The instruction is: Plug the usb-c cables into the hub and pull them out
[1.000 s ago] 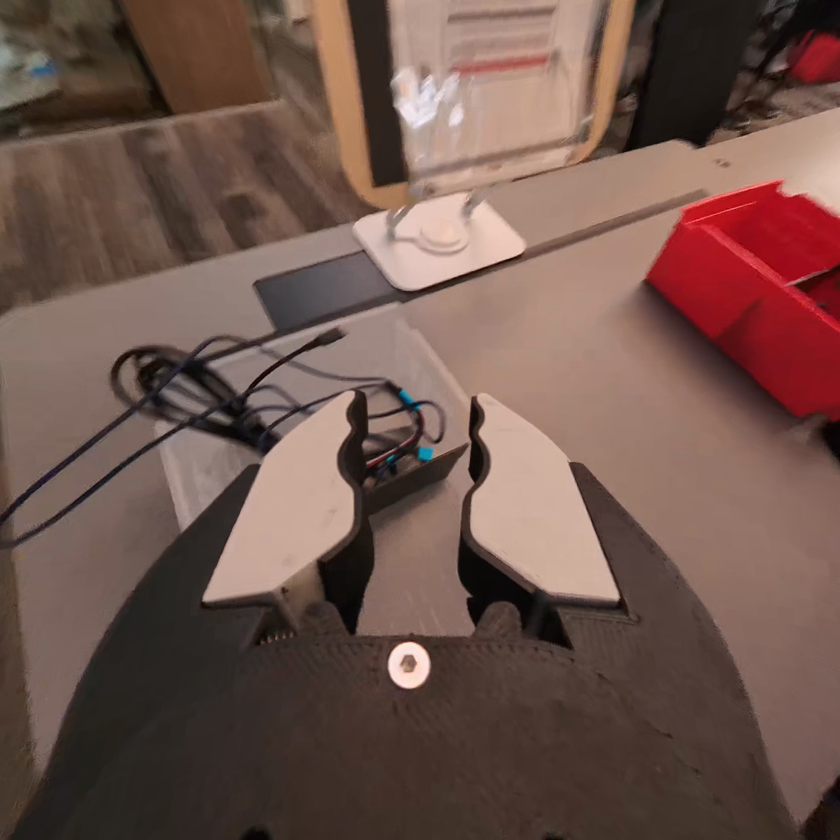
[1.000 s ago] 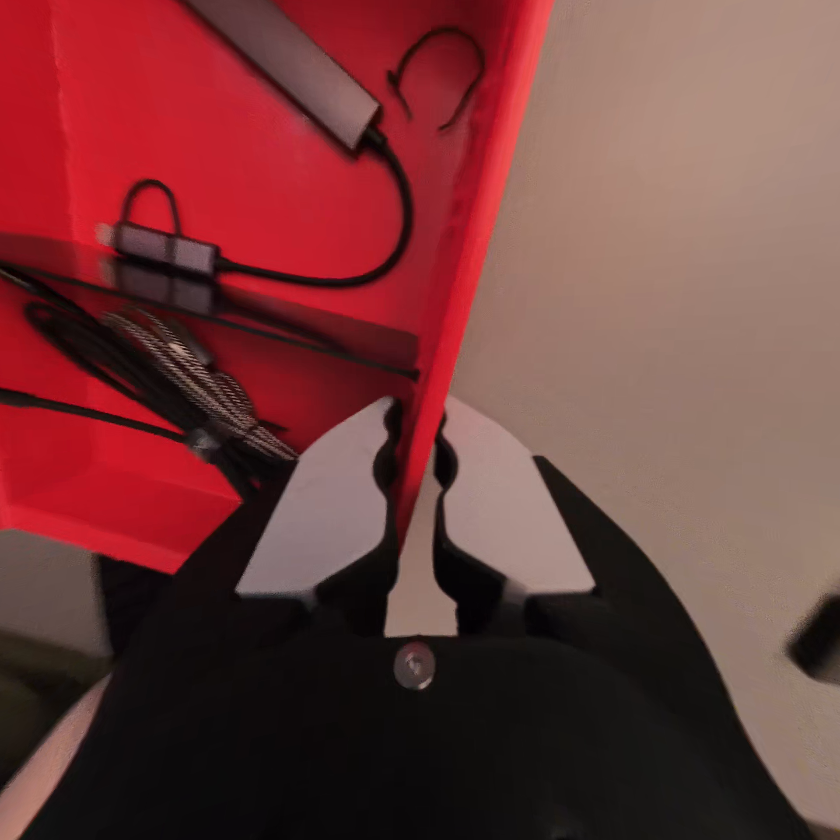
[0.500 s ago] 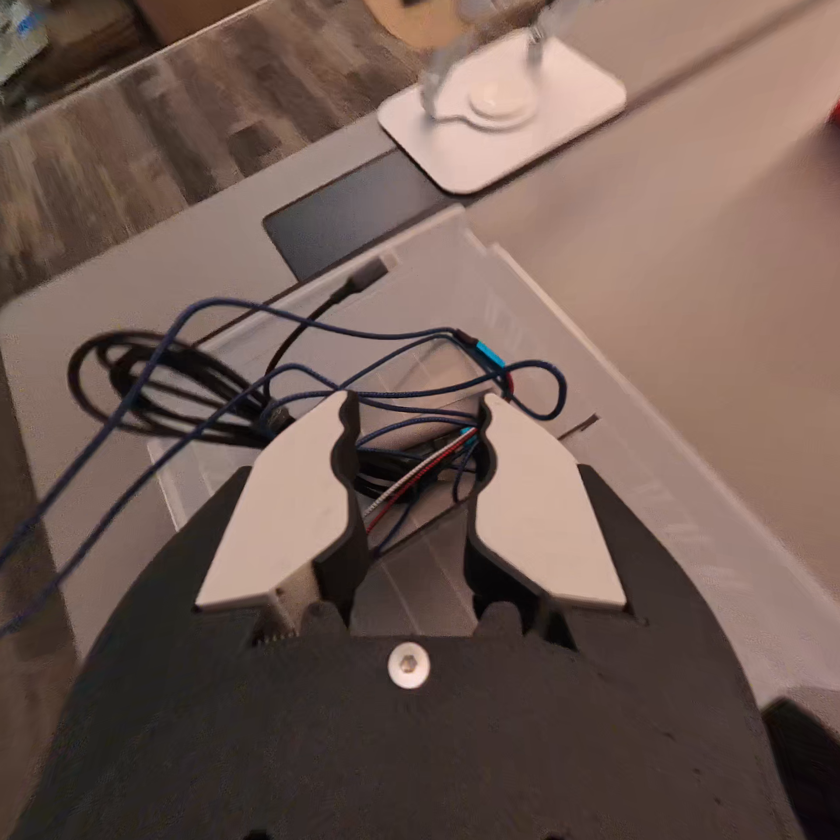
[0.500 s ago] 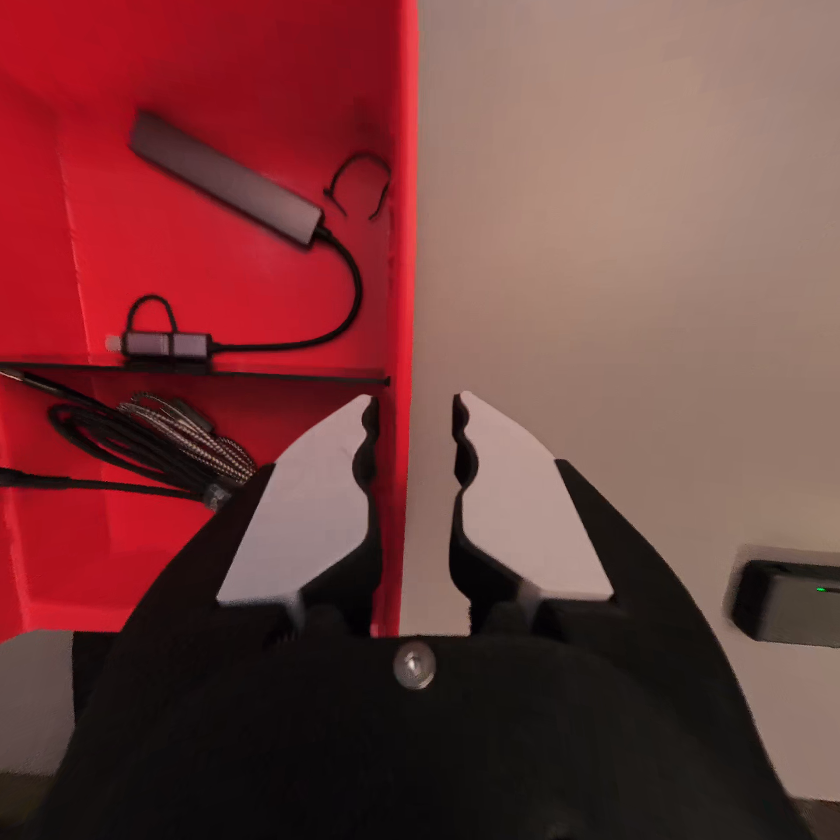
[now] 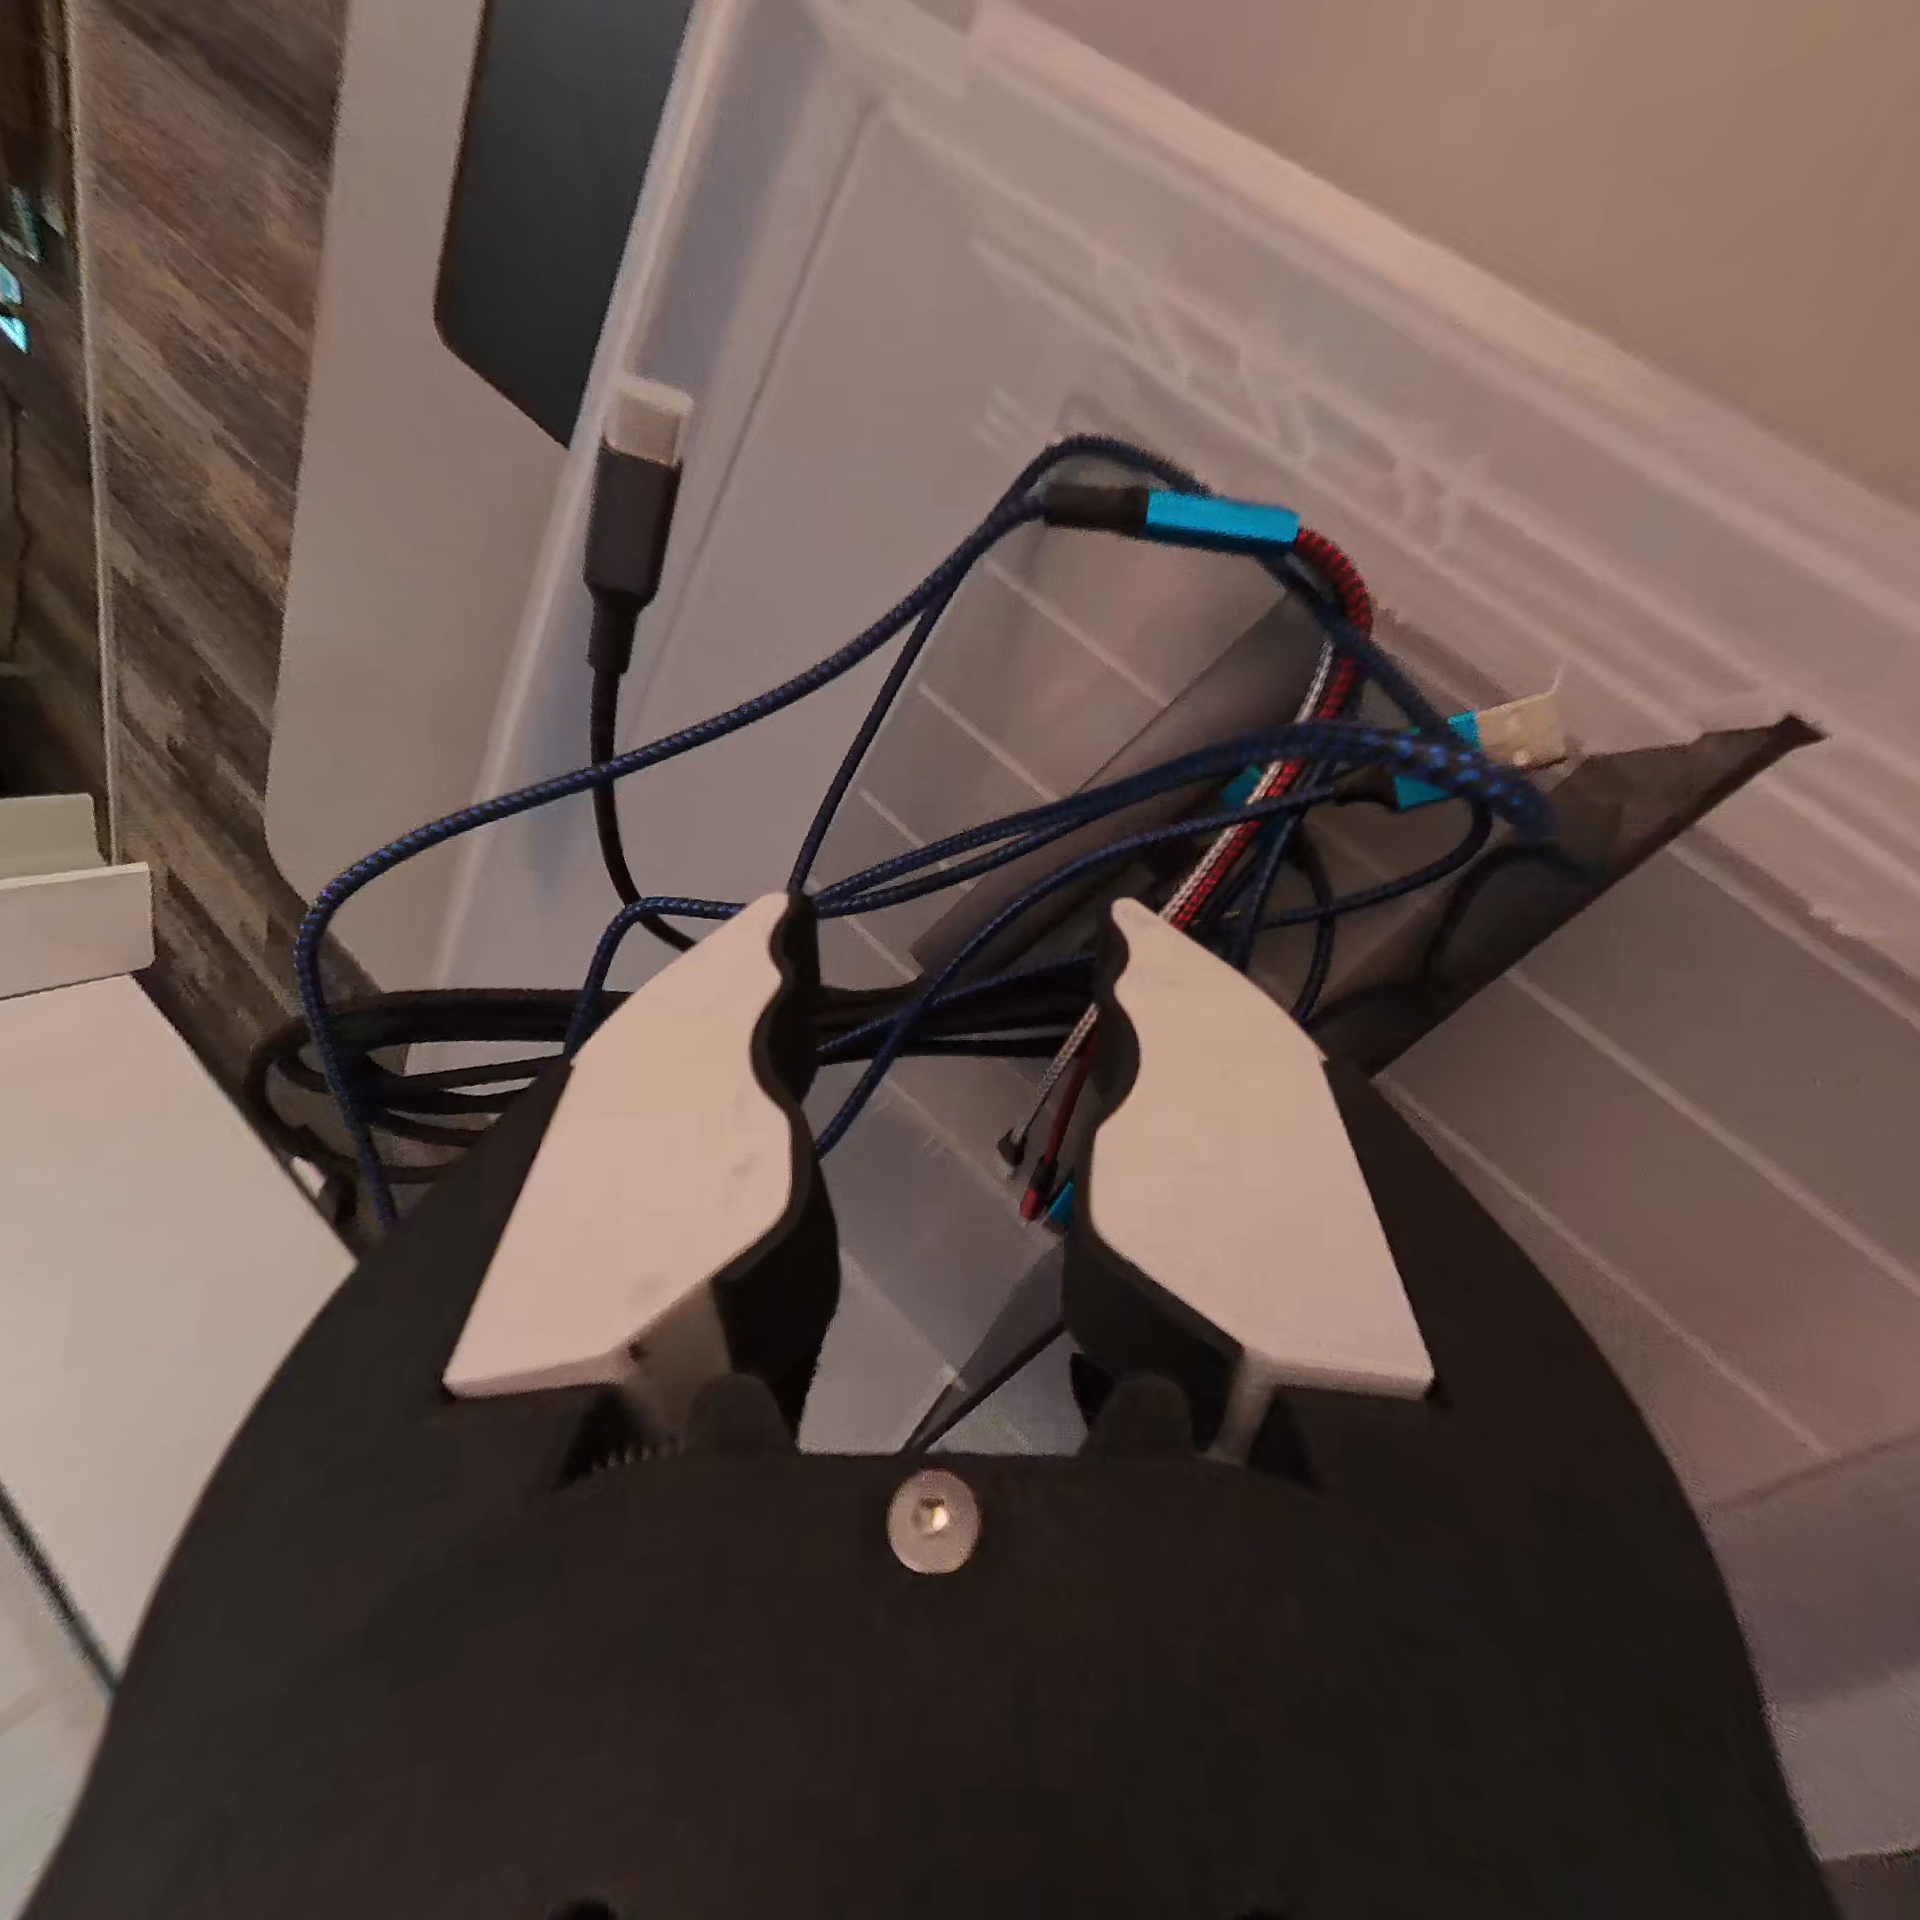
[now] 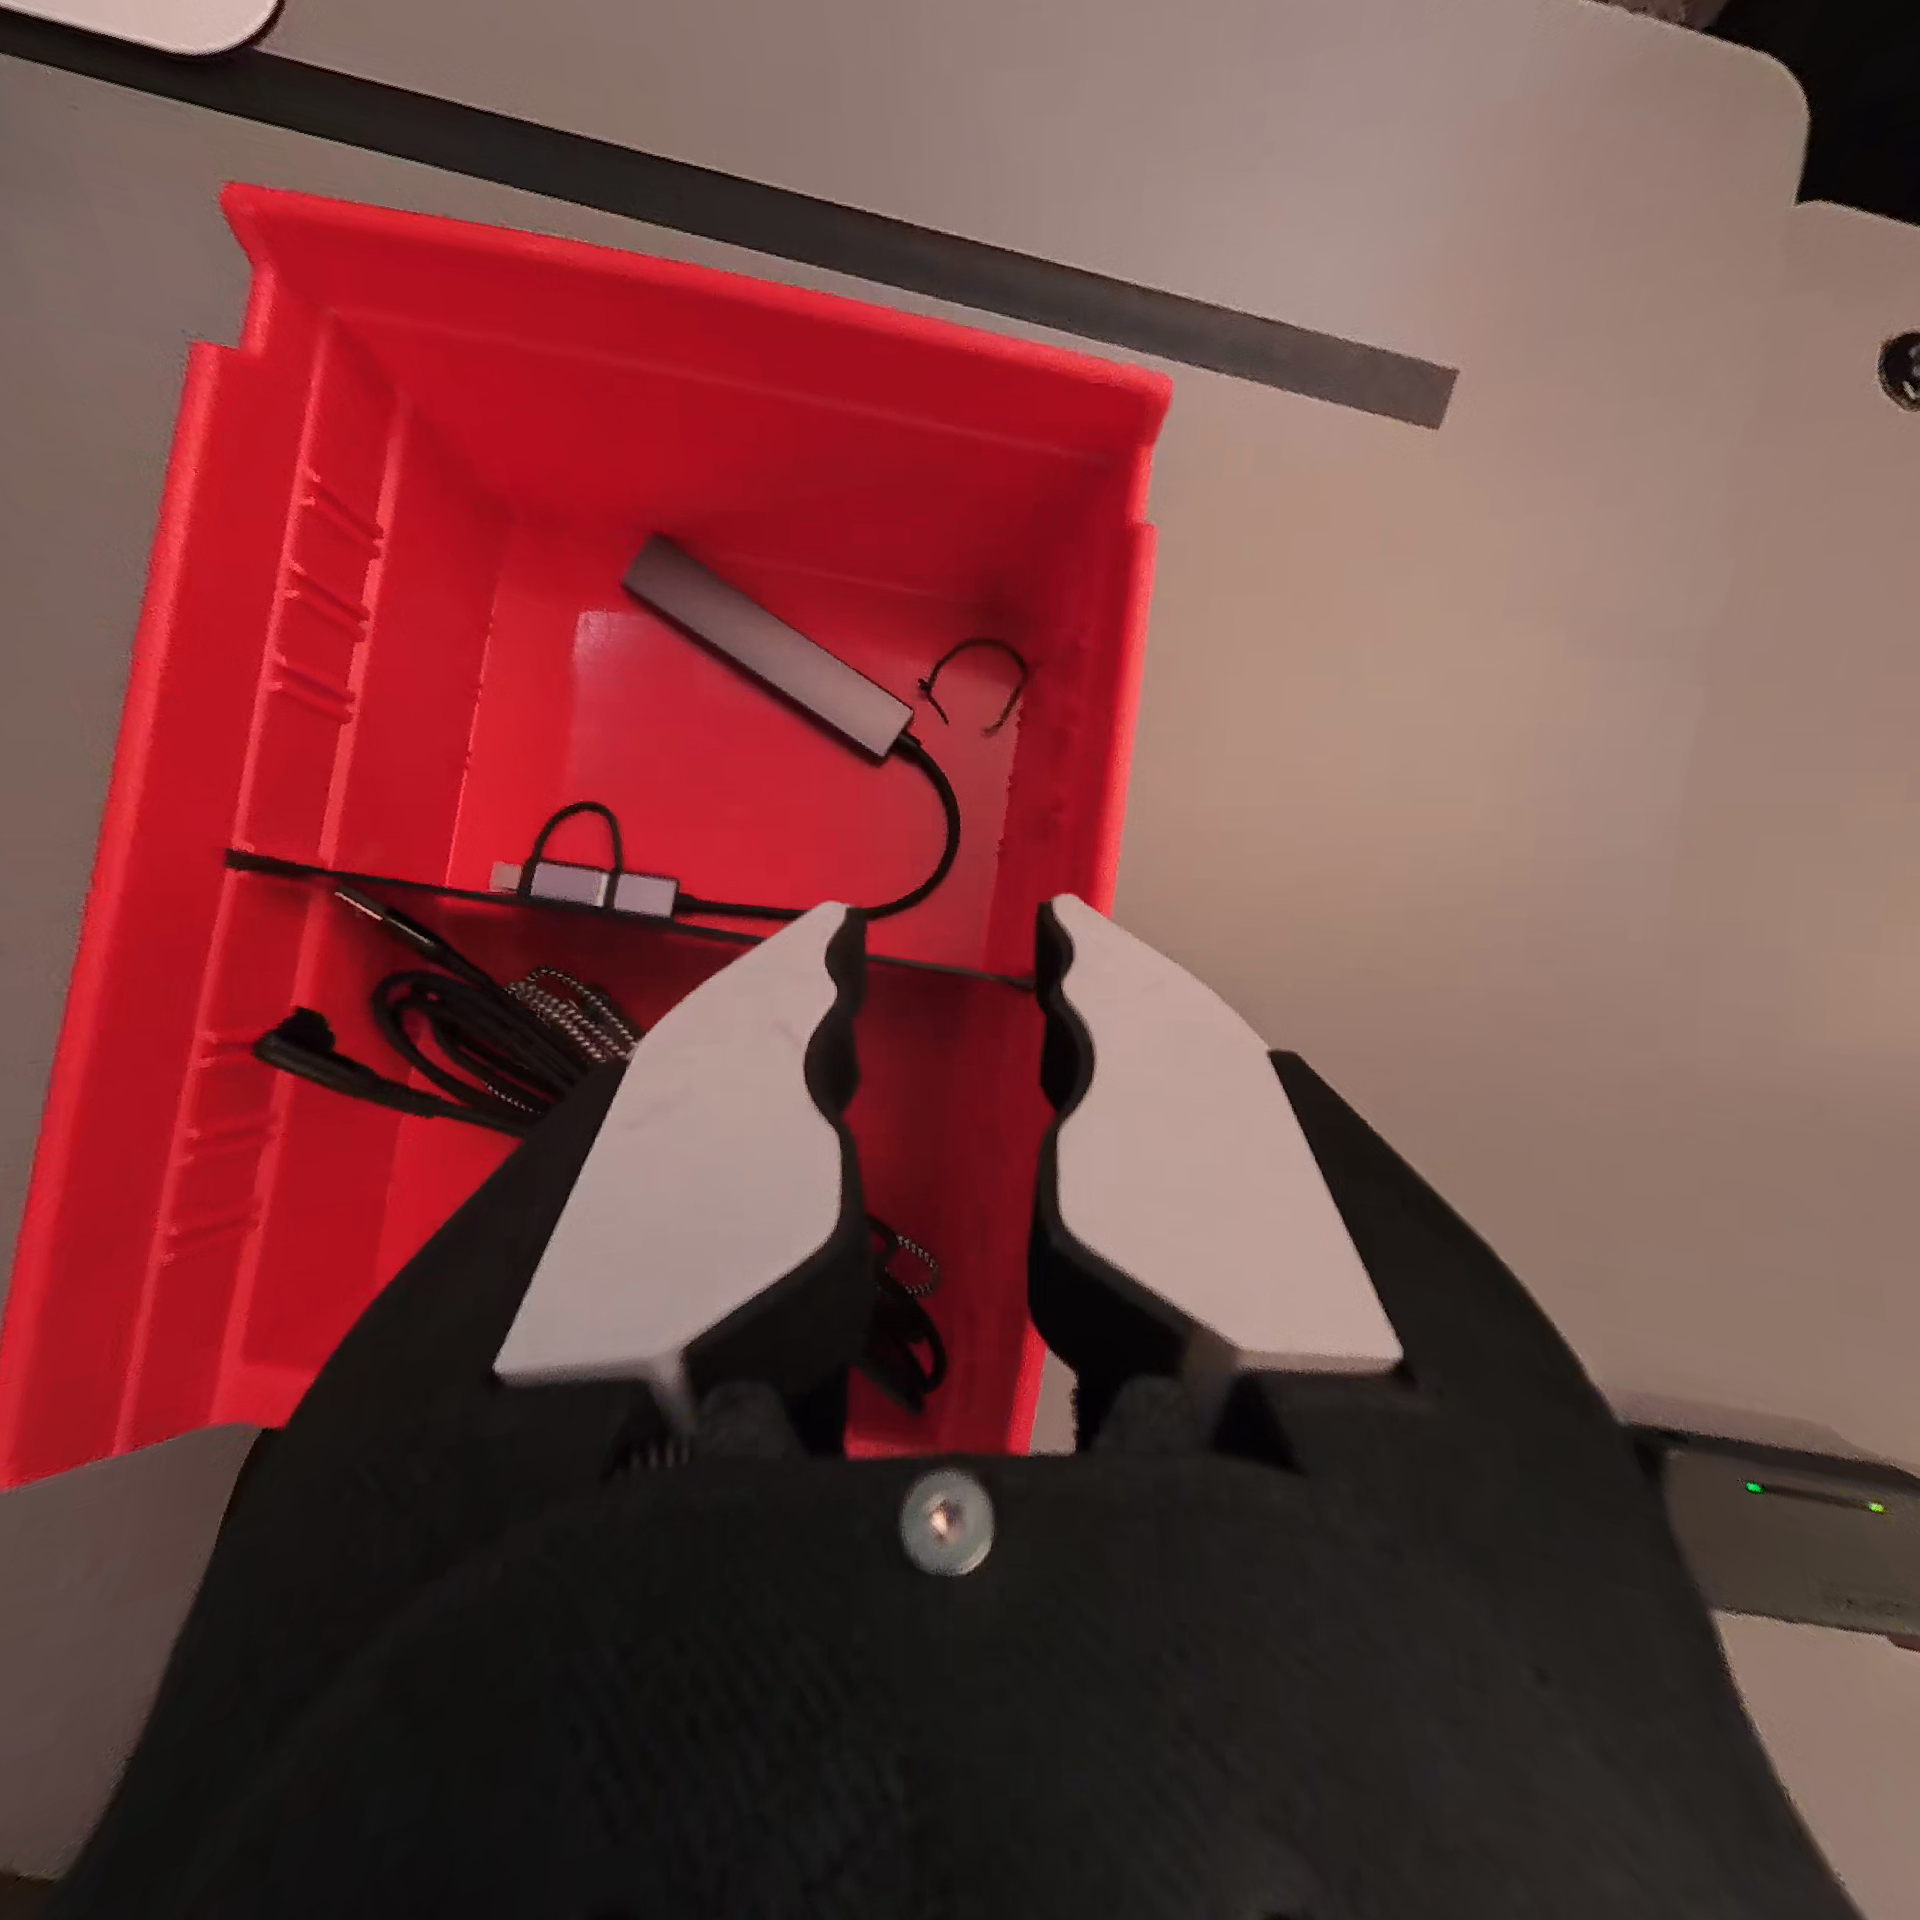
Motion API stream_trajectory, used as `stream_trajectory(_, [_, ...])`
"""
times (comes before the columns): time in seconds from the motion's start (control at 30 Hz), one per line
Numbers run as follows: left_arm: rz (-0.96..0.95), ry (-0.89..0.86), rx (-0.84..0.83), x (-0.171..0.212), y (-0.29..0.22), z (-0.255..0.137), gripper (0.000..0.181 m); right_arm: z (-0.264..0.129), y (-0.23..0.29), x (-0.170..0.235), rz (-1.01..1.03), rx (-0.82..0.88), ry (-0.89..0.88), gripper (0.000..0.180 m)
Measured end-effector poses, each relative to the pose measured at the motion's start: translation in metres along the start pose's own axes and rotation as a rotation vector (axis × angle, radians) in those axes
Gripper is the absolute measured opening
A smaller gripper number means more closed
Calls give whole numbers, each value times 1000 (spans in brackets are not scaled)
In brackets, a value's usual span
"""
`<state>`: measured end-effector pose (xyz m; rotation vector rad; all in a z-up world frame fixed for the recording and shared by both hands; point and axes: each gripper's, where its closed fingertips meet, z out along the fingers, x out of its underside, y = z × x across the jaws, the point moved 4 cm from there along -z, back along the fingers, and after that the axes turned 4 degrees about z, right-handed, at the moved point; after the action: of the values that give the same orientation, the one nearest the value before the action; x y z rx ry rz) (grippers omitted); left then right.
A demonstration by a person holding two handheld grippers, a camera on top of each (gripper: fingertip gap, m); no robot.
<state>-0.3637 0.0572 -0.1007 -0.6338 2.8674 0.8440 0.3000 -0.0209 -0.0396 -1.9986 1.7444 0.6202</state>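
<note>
Because nothing is plugged in yet, both grippers hang empty and parted: the left gripper [image 5: 951, 914] over tangled usb-c cables [image 5: 935, 748] in a clear bin [image 5: 1558, 1091], the right gripper [image 6: 940, 920] above a red bin [image 6: 665, 312], its hub [image 6: 764, 646] at eleven o'clock.

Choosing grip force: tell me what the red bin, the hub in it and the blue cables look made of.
Red bin: moulded plastic, glossy, ribbed walls. Hub: dark grey matte bar, probably metal or plastic. Blue cables: braided fabric sheath, visible weave.
</note>
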Motion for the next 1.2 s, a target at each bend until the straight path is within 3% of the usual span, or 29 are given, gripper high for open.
stream_trajectory(0.3, [157,166,20,0,-5,36,53,11,15,-8,-65,-13,31,31])
stream_trajectory(0.53, [103,197,9,11,0,21,7,9,20,-10,-91,-19,20,29])
stream_trajectory(0.97, [-6,15,-415,-17,32,-95,3,3,24,-16,-119,-19,-20,27])
stream_trajectory(1.2, [-98,-220,-583,-33,38,-158,3,2,26,-20,-133,-3,-35,26])
